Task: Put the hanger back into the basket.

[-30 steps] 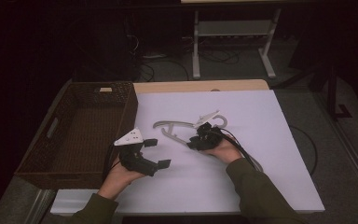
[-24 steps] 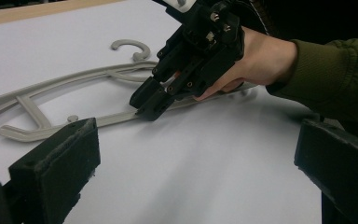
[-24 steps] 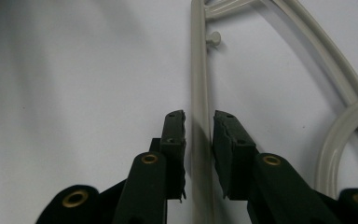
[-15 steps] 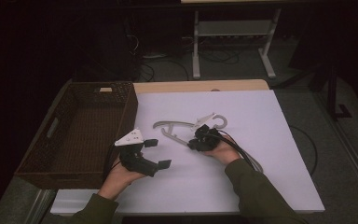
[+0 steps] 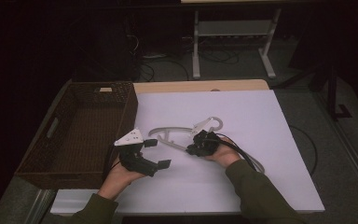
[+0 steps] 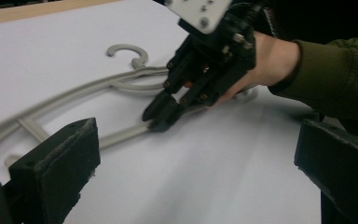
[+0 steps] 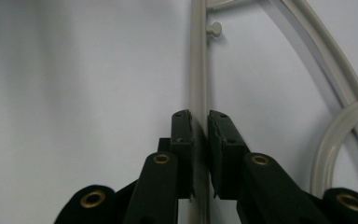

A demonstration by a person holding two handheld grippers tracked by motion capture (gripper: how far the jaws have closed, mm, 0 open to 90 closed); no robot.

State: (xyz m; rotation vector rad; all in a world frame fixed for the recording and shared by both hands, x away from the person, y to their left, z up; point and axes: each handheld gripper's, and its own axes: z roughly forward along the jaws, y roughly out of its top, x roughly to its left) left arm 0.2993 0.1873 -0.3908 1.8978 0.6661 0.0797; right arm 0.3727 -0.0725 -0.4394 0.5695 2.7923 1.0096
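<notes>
— Where was the hanger [image 5: 177,135] at that point?

— It lay flat on the white table sheet [image 5: 270,140], a little right of the wicker basket [image 5: 74,135], hook toward the far side. The right gripper [image 5: 196,147] had come to its straight bottom bar; in the right gripper view the two jaws stood pressed against either side of that bar [image 7: 198,93], so it looked clamped on the hanger.

— And the left gripper [image 5: 157,153]?

— It hung just above the sheet between basket and hanger, jaws spread wide apart, holding nothing.

— So which step was that?

— Judging by the pictures, the grasp itself: the bar was pinched but the hanger still rested on the sheet, not yet lifted.

— What would the next move have called for?

— Probably a level lift, since one thin bar was the sole hold and the long frame could swing or slip. The open left gripper sat near enough to take the curved arm.
</notes>
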